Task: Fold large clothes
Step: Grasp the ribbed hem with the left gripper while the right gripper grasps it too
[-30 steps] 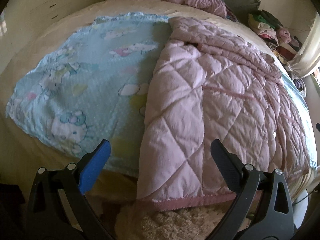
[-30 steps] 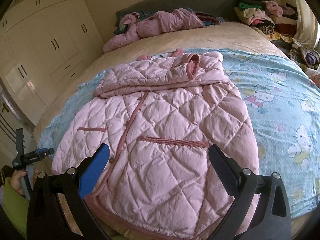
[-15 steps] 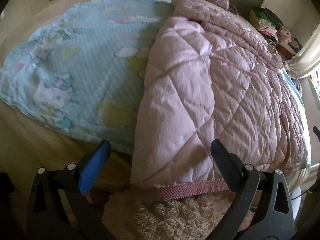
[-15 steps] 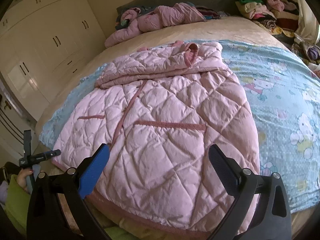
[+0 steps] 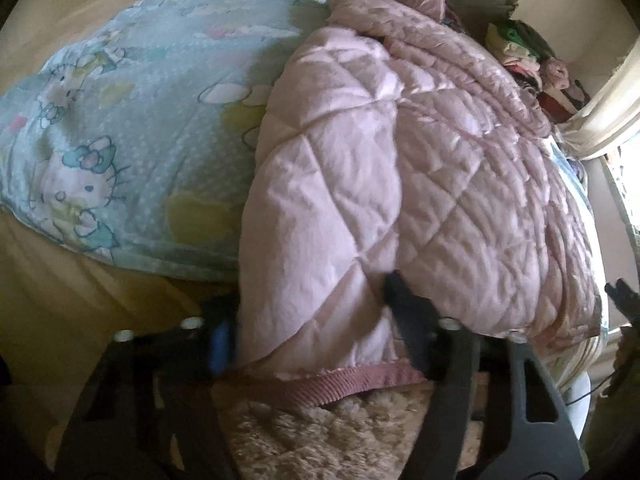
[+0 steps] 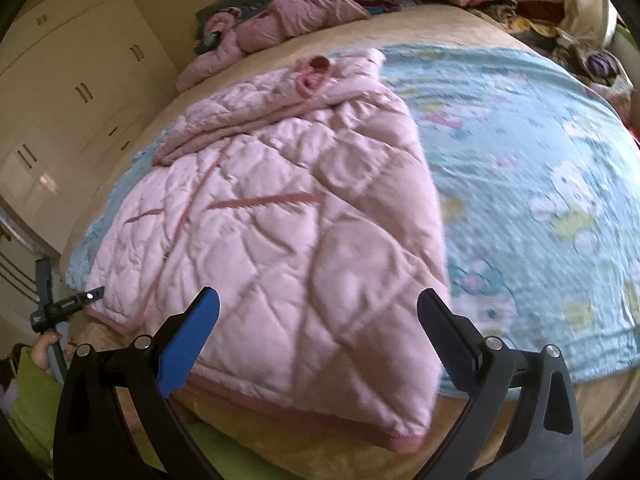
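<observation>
at the bed's (image 6: 460, 20) near edge, the left gripper (image 5: 308, 316) is closing around the pink quilted coat's (image 6: 280, 220) hem corner; the right gripper (image 6: 316, 336) hovers spread wide above the other corner.

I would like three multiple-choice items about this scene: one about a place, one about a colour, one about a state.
1. Where does the quilted jacket lie?
A. on the blue cartoon blanket on the bed
B. on the floor
C. in the wardrobe

2. What colour is the trim along the jacket's bottom hem?
A. green
B. dusty pink
C. white

3. What is between the fingers of the left tool?
A. nothing
B. a corner of the blue blanket
C. the hem corner of the jacket

Answers:
1 A: the right wrist view shows the jacket spread over the blanket on the bed.
2 B: the ribbed band at the hem is darker pink than the quilting.
3 C: the left wrist view shows the jaws closing with the jacket's corner between them; the right tool is open.
</observation>
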`<state>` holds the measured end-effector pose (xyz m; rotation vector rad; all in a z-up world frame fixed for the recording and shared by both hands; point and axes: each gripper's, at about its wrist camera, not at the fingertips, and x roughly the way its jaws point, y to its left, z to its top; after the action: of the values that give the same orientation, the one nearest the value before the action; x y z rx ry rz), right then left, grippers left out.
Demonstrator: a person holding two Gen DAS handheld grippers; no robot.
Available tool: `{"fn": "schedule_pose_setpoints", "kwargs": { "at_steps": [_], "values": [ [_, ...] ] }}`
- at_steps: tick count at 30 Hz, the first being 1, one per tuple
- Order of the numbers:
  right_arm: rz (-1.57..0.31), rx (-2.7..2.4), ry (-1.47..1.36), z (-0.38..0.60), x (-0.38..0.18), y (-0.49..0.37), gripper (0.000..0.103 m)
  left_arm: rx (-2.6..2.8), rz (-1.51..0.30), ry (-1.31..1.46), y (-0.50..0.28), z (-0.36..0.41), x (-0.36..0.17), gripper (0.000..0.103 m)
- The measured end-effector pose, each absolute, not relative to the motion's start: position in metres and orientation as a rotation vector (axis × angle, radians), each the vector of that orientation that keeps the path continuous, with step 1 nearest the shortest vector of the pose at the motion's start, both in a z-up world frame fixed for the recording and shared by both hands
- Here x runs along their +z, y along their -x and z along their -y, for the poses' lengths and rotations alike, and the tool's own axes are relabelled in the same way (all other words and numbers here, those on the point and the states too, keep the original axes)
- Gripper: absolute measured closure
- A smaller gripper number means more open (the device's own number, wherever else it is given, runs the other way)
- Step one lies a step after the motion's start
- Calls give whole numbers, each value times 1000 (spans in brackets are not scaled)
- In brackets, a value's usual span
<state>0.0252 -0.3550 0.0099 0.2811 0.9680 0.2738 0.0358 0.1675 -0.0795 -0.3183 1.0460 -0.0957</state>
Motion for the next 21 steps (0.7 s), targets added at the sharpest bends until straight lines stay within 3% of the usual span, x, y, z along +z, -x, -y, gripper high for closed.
{"fn": "schedule_pose_setpoints", "kwargs": {
  "at_steps": [2, 7, 10, 11, 12, 15, 18, 21],
  "values": [
    [-980, 265, -285, 360, 6, -23, 4, -110, -1016, 327, -34, -165, -71, 74],
    [-1045, 267, -300, 372, -12, -14, 4, -111, -987, 310, -32, -161, -60, 81],
    [-1060, 278, -357, 381, -23, -8, 9, -118, -969, 325, -32, -163, -54, 81],
    [-1065, 290, -381, 383, -26, -6, 24, -118, -970, 328, -34, -163, -55, 81],
    [-1079, 309, -406, 384, -30, -5, 33, -117, -971, 332, -34, -164, -56, 81],
    [-1083, 304, -401, 384, -36, 0, 45, -112, -980, 337, -33, -165, -60, 81],
    [-1084, 335, -432, 388, -42, 6, 46, -110, -990, 345, -34, -166, -65, 81],
    [-1095, 350, -459, 390, -48, 4, 45, -108, -1000, 357, -35, -167, -70, 72]
  ]
}}
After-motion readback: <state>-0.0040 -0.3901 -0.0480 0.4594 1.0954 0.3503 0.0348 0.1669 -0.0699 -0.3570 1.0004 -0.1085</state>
